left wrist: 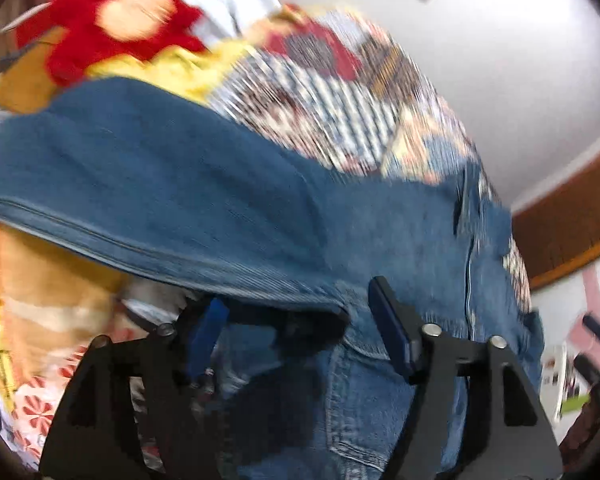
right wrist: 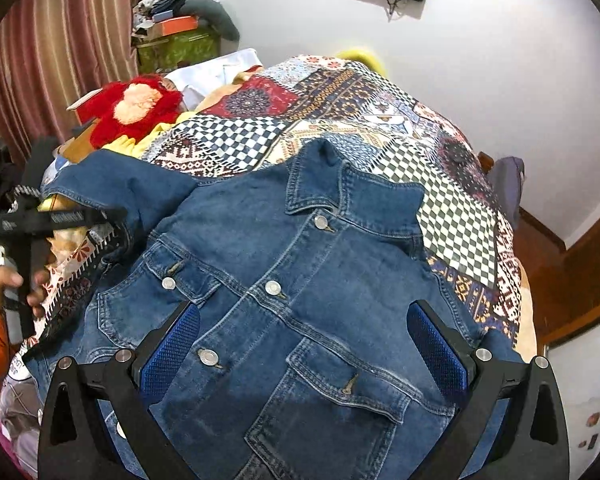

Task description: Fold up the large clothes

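Two grippers: both were over one denim jacket (right wrist: 292, 288) spread front-up on the bed's patchwork quilt (right wrist: 440, 184).
Jacket position: it lay on the near part of the quilt, collar toward the far wall, buttoned front facing up, both chest pockets in view.
Left sleeve: seen in the right wrist view, it stretched out to the left of the collar, toward the red plush toy (right wrist: 136, 108), and did not look folded in.
Right sleeve: I could not make it out on the other side of the collar; it may have been tucked under or simply hidden.
Left gripper (left wrist: 296, 332): its jaws stood apart, released, with a fold of denim lying across the gap between them; the blurred picture showed no pad pressing on the cloth.
Left gripper's place: at the jacket's left edge, below the outstretched sleeve, with a hand (right wrist: 10, 286) around its handle.
Right gripper (right wrist: 304, 344): its jaws were wide apart and empty, hovering above the jacket's front, well below the collar.
Done so far: the jacket seemed laid out and fairly flat, little more.
Left to do: judging from this, bringing the sleeves in across the front and doubling the body up toward the collar all remained.
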`<action>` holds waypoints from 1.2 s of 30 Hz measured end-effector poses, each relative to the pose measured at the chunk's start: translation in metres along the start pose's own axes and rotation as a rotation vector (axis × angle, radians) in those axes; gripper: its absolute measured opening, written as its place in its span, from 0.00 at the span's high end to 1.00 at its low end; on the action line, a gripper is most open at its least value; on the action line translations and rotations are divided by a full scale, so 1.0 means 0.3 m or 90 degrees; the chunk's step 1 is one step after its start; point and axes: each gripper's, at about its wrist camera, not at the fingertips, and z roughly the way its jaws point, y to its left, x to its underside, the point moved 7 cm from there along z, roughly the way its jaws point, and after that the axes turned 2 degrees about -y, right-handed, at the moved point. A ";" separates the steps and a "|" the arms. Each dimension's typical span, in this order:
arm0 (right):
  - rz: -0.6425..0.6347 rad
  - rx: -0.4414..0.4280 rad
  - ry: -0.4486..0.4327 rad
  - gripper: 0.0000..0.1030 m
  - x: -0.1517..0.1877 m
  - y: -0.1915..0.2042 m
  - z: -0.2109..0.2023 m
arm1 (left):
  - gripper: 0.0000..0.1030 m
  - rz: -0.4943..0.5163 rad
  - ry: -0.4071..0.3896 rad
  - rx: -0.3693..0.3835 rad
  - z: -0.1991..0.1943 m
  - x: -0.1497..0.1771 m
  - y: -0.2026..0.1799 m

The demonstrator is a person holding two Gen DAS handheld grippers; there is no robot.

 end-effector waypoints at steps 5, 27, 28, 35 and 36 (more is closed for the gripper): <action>-0.019 0.000 -0.011 0.00 -0.010 0.044 -0.005 | 0.32 -0.117 -0.026 0.004 -0.043 -0.095 0.171; 0.083 0.037 -0.021 0.00 0.064 -0.185 -0.047 | 0.86 0.246 -0.149 -0.015 -0.200 -0.196 -0.449; 0.092 0.038 -0.023 0.00 0.067 -0.204 -0.056 | 0.86 0.268 -0.129 -0.001 -0.158 -0.159 -0.510; 0.139 0.048 -0.018 0.00 0.130 -0.311 -0.101 | 0.86 0.322 0.089 0.050 0.169 0.187 -0.657; 0.140 0.051 -0.015 0.00 0.141 -0.320 -0.104 | 0.86 0.325 0.115 0.053 0.198 0.231 -0.661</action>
